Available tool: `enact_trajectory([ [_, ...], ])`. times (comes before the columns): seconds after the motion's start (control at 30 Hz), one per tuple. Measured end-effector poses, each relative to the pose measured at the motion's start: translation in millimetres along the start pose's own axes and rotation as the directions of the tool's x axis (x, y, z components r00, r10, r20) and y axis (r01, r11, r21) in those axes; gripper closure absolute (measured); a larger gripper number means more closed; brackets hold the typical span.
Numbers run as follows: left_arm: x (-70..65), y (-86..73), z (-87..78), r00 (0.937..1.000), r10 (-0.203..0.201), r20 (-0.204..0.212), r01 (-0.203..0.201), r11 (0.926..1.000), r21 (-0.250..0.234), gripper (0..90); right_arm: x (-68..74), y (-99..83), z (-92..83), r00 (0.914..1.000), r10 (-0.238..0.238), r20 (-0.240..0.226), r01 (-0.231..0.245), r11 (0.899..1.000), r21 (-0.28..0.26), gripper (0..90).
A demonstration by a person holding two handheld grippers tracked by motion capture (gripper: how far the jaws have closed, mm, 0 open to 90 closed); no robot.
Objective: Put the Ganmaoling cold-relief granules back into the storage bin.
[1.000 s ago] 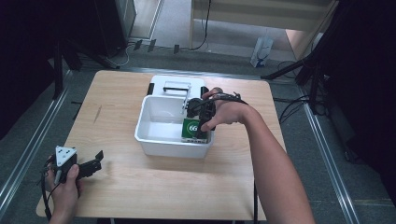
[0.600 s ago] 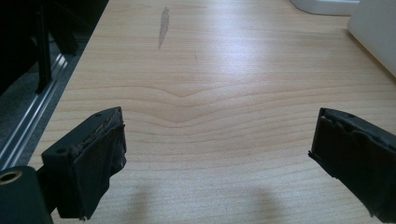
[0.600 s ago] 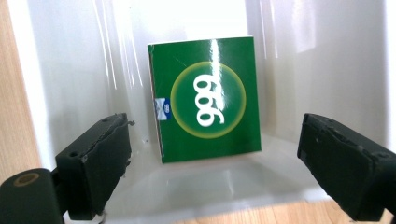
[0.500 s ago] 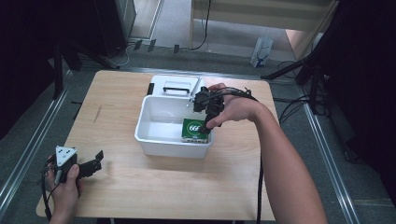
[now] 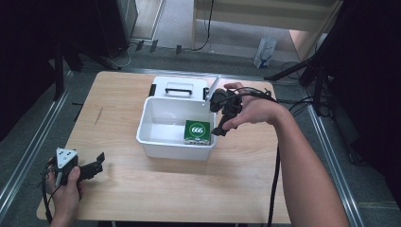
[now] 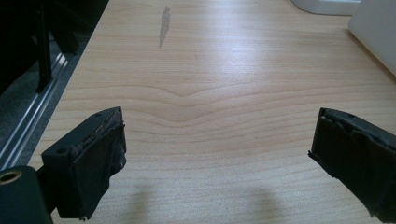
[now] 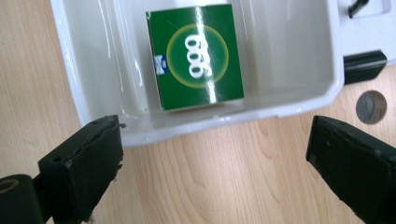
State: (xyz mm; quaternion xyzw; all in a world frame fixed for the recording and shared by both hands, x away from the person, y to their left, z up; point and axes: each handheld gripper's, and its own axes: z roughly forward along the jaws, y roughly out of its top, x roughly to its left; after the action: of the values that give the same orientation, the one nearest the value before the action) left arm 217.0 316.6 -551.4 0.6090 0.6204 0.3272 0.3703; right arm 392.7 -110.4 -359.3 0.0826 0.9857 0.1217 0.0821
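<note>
Green box (image 5: 197, 132) lies flat in white bin (image 5: 161, 142), near-right corner. Right gripper (image 5: 222, 124), jaws just opened, empty, hangs right of it; left gripper (image 5: 92, 166) open, well apart.

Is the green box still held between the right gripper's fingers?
No, the green box lies flat in the white bin, while the right gripper stands open above the bin's rim, nothing between its fingers.

Right tongs (image 5: 221, 118) hang raised, pointing down, jaws just opened wide with nothing between them; left tongs (image 5: 90, 166) rest low, jaws apart.
</note>
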Motion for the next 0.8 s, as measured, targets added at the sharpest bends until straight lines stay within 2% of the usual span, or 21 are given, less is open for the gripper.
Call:
enact_trajectory([
  [0.2, -0.2, 0.0, 0.2, 1.0, -0.003, -0.002, 0.003, 1.0, -0.003, 3.8, 1.2, -13.5, -5.0, 1.0, 0.009, 0.003, -0.009, 1.0, -0.003, 3.0],
  [0.43, -0.2, 0.0, 0.2, 1.0, -0.002, -0.001, 0.002, 1.0, -0.001, 3.8, 6.2, -31.1, -6.3, 0.9998, 0.017, 0.009, -0.017, 1.0, 0.017, 3.0],
  [0.6, -0.3, -0.1, 0.0, 1.0, -0.003, -0.001, 0.003, 1.0, -0.001, 3.8, 9.6, -41.7, -4.5, 0.9998, 0.019, 0.006, -0.019, 1.0, 0.016, 3.0],
  [0.8, -0.4, 0.0, -0.4, 1.0, 0.001, 0.0, -0.001, 1.0, 0.002, 3.9, 17.8, -60.5, 2.2, 0.999, 0.044, -0.002, -0.044, 0.999, 0.011, 3.0],
])
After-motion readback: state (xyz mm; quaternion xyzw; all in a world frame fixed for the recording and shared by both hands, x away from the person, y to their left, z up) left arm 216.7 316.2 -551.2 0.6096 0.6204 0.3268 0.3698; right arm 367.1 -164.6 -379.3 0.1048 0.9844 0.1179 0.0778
